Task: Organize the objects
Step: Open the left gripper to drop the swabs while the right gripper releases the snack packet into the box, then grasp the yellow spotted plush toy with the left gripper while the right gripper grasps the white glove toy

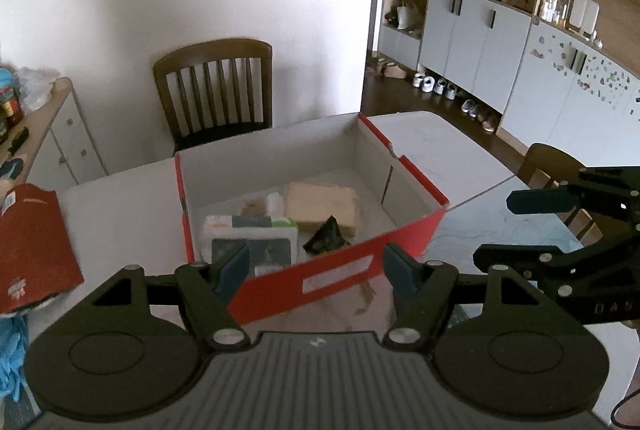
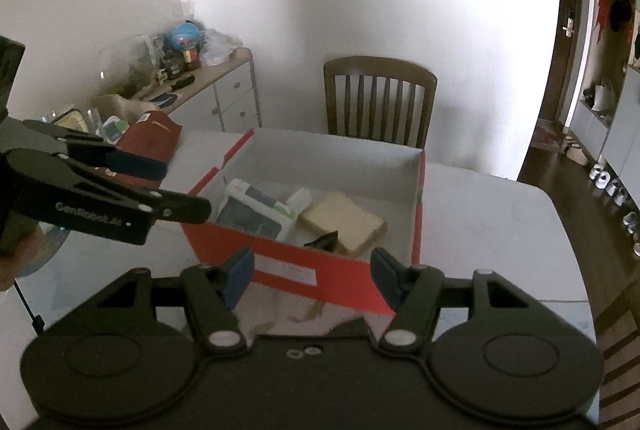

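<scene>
A red cardboard box [image 1: 340,262] with white inside stands open on the white table [image 1: 120,206]. In it lie a tan sponge-like block [image 1: 324,206], a white packet with a dark window [image 1: 252,242] and a small black wrapper [image 1: 326,240]. The box [image 2: 288,266] also shows in the right wrist view, with the tan block [image 2: 344,222] and the white packet [image 2: 256,210] inside. My left gripper [image 1: 316,266] is open and empty just above the box's near wall. My right gripper [image 2: 312,274] is open and empty at the box's near side.
A red snack bag [image 1: 32,250] lies on the table to the left of the box. A wooden chair [image 1: 216,90] stands behind the table. A sideboard [image 2: 216,86] with clutter is at the far left. A second chair [image 1: 556,170] is at the right.
</scene>
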A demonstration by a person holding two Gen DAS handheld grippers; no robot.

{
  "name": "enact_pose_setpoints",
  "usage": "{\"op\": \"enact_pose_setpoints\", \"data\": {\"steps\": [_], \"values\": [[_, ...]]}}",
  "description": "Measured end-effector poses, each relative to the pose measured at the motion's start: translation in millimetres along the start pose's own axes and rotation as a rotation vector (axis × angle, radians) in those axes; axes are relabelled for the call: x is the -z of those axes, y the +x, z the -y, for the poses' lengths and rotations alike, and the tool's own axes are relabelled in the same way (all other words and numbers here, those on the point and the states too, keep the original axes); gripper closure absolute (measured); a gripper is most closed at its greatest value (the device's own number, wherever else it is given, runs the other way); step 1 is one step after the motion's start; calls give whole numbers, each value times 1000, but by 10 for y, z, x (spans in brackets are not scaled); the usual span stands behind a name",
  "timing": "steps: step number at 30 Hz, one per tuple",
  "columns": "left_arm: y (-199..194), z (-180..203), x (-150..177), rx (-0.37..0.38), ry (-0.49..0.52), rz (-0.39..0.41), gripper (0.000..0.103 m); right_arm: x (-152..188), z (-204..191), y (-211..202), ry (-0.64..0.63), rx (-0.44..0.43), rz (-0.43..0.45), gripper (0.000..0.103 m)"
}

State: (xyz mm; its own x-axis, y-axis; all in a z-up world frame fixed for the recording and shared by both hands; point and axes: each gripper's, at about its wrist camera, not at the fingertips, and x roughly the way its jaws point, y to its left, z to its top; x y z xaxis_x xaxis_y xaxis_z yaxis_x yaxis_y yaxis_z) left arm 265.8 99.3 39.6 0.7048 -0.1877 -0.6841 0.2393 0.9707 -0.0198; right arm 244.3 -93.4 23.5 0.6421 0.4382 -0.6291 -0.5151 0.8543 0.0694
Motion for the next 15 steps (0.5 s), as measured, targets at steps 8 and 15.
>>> {"op": "enact_pose_setpoints", "data": {"steps": [8,15], "values": [[-221,114,403,-20,-23,17,20,267,-24,-160,6,-22,-4,29],[-318,142,808,-35,-79,3,20,560,-11,-169,27,-26,-38,23]]}}
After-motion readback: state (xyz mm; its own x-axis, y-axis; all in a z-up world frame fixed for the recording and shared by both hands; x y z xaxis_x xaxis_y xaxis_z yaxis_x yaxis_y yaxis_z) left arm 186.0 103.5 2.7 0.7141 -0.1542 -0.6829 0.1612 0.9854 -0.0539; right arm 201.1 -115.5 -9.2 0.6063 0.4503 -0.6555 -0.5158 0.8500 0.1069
